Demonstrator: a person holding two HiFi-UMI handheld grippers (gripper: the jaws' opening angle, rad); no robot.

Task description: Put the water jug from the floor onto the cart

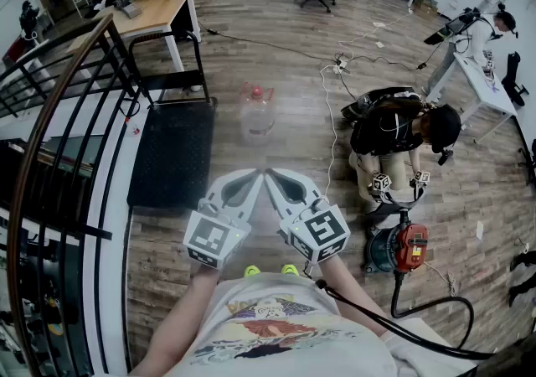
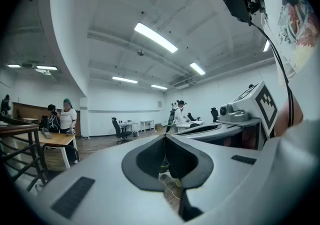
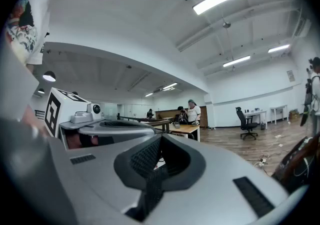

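Approach stage of the jug transfer. Left gripper (image 1: 254, 177) and right gripper (image 1: 276, 177) are held level, side by side in front of the person's torso, with their tips almost meeting. Each has its jaws pressed together with nothing between them. The clear plastic water jug with a red cap (image 1: 257, 113) stands upright on the wood-plank floor (image 1: 276, 49), well ahead of both grippers and untouched. It is just beside the right edge of the flat black platform cart (image 1: 172, 157), whose black tubular handle (image 1: 172, 75) rises at the far end. A thin white cable (image 1: 325, 116) trails along the floor to the jug's right.

Judged from this layout, the step in hand is the reach. Both pairs of jaws should spread wide before they arrive, since the body of the jug is broad and smooth. A two-sided hold, one gripper on each flank or one at the neck under the cap, would likely resist slipping. The carry is short: lift straight up, shift left over the deck, and set the jug down away from the edge, clear of the handle.
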